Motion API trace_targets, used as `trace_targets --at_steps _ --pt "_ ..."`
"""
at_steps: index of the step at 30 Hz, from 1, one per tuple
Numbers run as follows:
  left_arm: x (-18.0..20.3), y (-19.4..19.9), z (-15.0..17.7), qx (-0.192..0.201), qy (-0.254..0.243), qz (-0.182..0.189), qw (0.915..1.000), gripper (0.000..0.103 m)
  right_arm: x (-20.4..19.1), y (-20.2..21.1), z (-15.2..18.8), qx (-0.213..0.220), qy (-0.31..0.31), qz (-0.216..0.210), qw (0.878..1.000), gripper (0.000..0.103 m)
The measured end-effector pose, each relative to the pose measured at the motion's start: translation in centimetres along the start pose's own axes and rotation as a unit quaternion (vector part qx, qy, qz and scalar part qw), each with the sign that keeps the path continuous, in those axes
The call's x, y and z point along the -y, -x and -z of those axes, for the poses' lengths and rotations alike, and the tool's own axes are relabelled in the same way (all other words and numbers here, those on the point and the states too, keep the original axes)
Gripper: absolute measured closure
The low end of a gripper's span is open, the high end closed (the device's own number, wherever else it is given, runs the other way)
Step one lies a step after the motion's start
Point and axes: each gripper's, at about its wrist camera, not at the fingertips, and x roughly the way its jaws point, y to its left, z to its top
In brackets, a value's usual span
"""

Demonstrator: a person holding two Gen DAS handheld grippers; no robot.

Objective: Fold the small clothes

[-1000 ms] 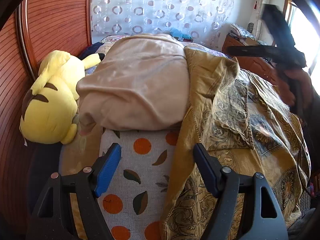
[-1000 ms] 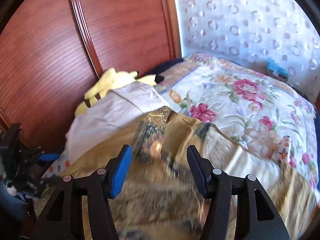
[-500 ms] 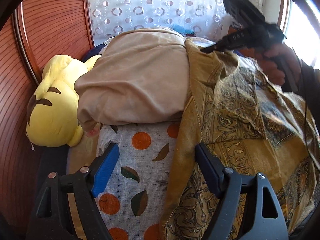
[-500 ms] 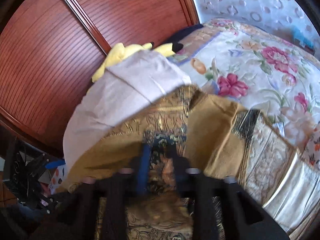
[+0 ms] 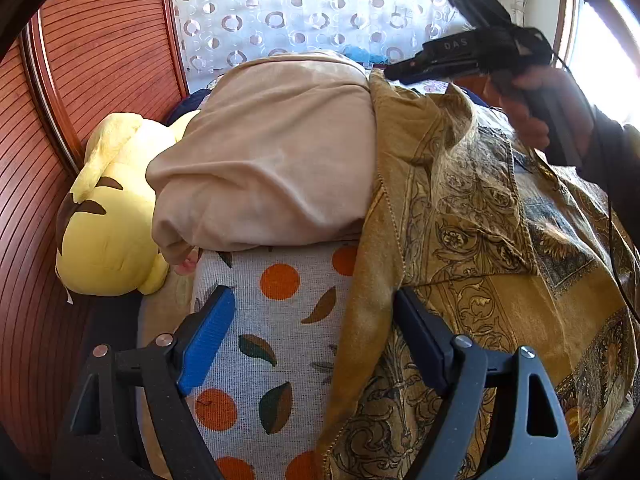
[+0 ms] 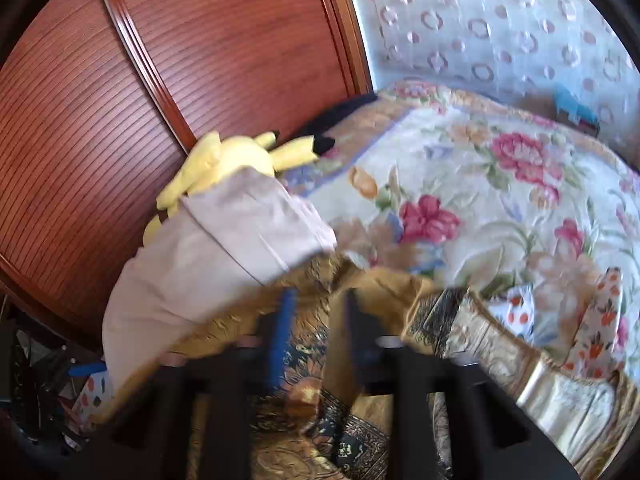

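A mustard-gold patterned garment (image 5: 480, 248) lies spread on the bed; it also shows in the right wrist view (image 6: 400, 300). A folded beige garment (image 5: 272, 160) lies beside it, also seen in the right wrist view (image 6: 224, 248). My left gripper (image 5: 308, 344) is open, low over the orange-dotted cloth (image 5: 276, 344) at the gold garment's left edge. My right gripper (image 6: 316, 328) is blurred, its jaws narrowed around a raised fold of the gold garment. In the left wrist view it (image 5: 400, 74) sits at that garment's far top edge.
A yellow plush toy (image 5: 108, 216) lies against the wooden headboard (image 5: 80, 80) on the left. A floral bedspread (image 6: 480, 168) covers the far bed. A patterned curtain (image 5: 300, 12) hangs behind. A window (image 5: 600, 40) is bright at the right.
My right gripper has moved forward to the gold garment's far edge and its jaws have narrowed from wide open. The left gripper has stayed open, shifting only slightly.
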Motion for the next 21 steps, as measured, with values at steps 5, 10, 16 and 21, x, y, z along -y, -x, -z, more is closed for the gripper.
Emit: trace_targets --at_steps 5,10,16,21 --pt "0.0 0.0 0.0 0.000 0.000 0.000 1.0000 0.021 1.7 -3.1 0.1 -0.036 -0.035 -0.058 0.997 0.052" --pt "0.0 0.0 0.0 0.000 0.000 0.001 1.0000 0.021 2.1 -3.4 -0.5 -0.032 -0.017 -0.080 0.996 0.102" --pt "0.0 0.0 0.0 0.000 0.001 0.000 1.0000 0.021 0.5 1.1 -2.6 0.035 0.021 -0.059 0.997 0.103" --pt "0.0 0.0 0.0 0.000 0.001 0.000 1.0000 0.021 0.4 0.2 -2.0 0.030 0.020 -0.028 0.999 0.103"
